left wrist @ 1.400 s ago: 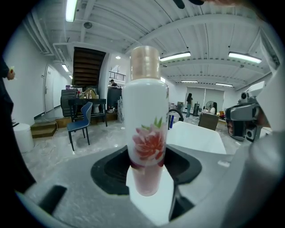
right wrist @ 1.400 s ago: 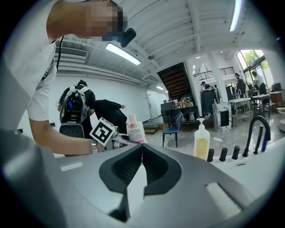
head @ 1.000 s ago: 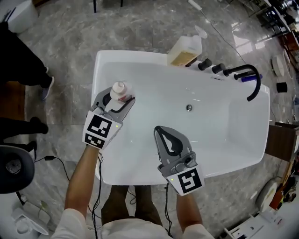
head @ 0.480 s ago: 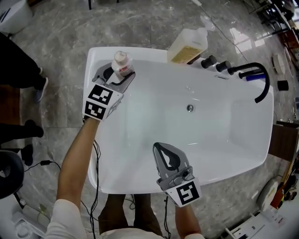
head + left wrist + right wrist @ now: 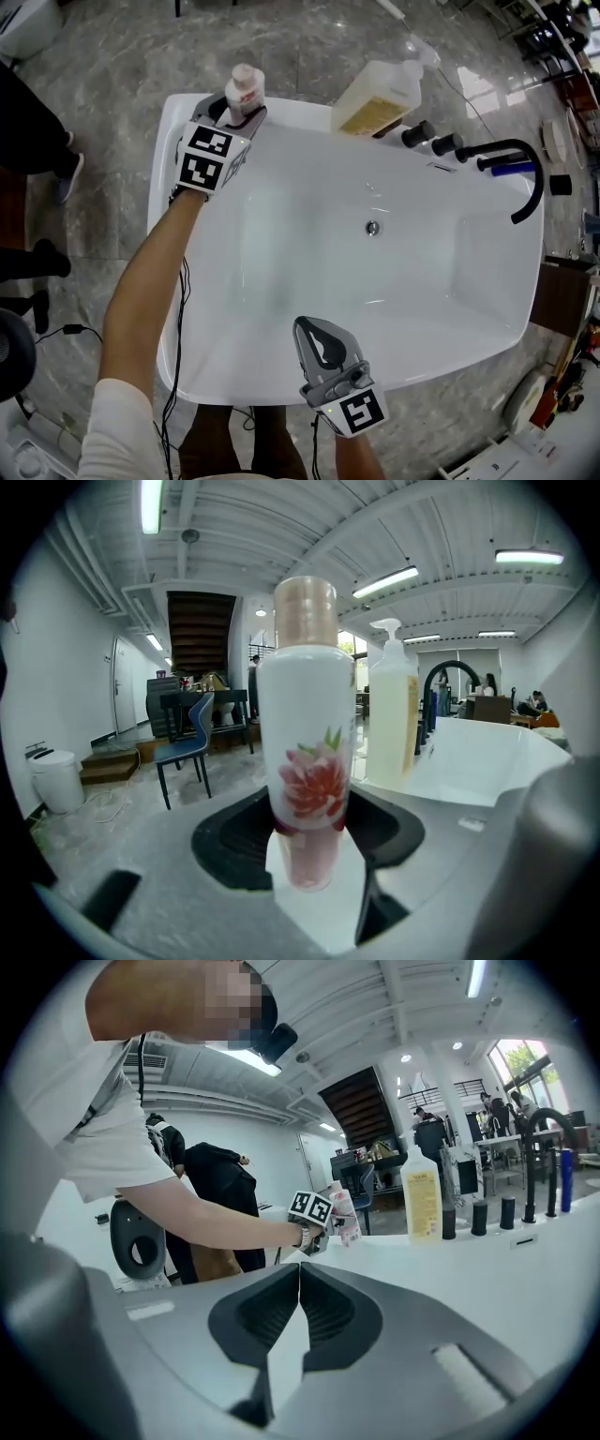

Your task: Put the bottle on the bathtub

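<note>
Left hand-held gripper [image 5: 242, 114] clamped on bottle [image 5: 246, 86], upright: white, pink flower print, pale cap. Position: over bathtub [image 5: 167, 234] rim, 11 o'clock corner; contact with rim not clear. Pump bottle [image 5: 380, 97], yellowish liquid inside, stands on rim at 12 o'clock, beside black taps [image 5: 431, 139]. Right hand-held gripper [image 5: 319, 337], jaws together, nothing held, at 6 o'clock over near rim.

A big pump bottle [image 5: 380, 97] with yellow soap is standing just beside two black knobs [image 5: 419, 133]. A bent black tap [image 5: 540, 178] is curving near them. A grey stone floor [image 5: 112, 56] is shining all around. A blue chair [image 5: 187, 738] and a white bin [image 5: 56, 778] are sitting farther off. A person in black [image 5: 211, 1204] is standing nearby.
</note>
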`<action>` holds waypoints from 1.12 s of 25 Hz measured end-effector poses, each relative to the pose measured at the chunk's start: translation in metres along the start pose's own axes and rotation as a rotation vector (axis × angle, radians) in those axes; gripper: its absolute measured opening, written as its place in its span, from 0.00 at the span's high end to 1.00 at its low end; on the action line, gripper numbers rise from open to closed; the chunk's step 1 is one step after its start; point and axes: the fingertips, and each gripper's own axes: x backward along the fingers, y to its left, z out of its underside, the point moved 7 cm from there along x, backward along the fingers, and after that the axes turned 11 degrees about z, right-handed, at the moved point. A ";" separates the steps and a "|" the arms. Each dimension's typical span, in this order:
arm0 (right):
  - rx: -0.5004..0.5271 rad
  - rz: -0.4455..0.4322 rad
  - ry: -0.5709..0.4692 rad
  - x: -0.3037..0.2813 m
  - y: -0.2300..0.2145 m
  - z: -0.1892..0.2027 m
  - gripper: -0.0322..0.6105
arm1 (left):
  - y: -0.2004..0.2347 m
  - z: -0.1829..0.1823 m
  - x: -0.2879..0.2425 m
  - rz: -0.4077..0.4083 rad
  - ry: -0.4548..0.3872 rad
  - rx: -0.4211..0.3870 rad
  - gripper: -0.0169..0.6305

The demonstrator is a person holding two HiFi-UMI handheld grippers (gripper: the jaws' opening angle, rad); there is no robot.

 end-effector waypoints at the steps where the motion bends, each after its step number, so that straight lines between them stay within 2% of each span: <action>1: -0.008 -0.001 0.007 0.001 0.000 0.003 0.94 | 0.003 0.002 -0.004 -0.007 -0.001 -0.003 0.62; 5: -0.040 0.002 0.033 0.007 -0.001 0.016 0.94 | 0.010 -0.001 -0.018 -0.016 -0.006 -0.003 0.62; 11: -0.072 0.009 0.046 0.007 -0.002 0.025 0.94 | 0.018 -0.003 -0.027 -0.032 -0.086 0.006 0.61; 16: -0.083 0.008 0.045 0.008 -0.005 0.026 0.94 | 0.017 -0.002 -0.030 -0.038 -0.101 -0.005 0.59; 19: -0.090 0.006 0.043 0.010 -0.005 0.025 0.94 | 0.017 0.005 -0.026 -0.059 -0.100 -0.019 0.49; 22: -0.096 0.004 0.042 0.011 -0.006 0.025 0.94 | 0.013 0.009 -0.017 -0.052 -0.118 0.002 0.39; 28: -0.097 -0.015 0.021 0.011 0.000 0.014 0.94 | -0.021 0.011 0.024 -0.017 -0.137 -0.019 0.35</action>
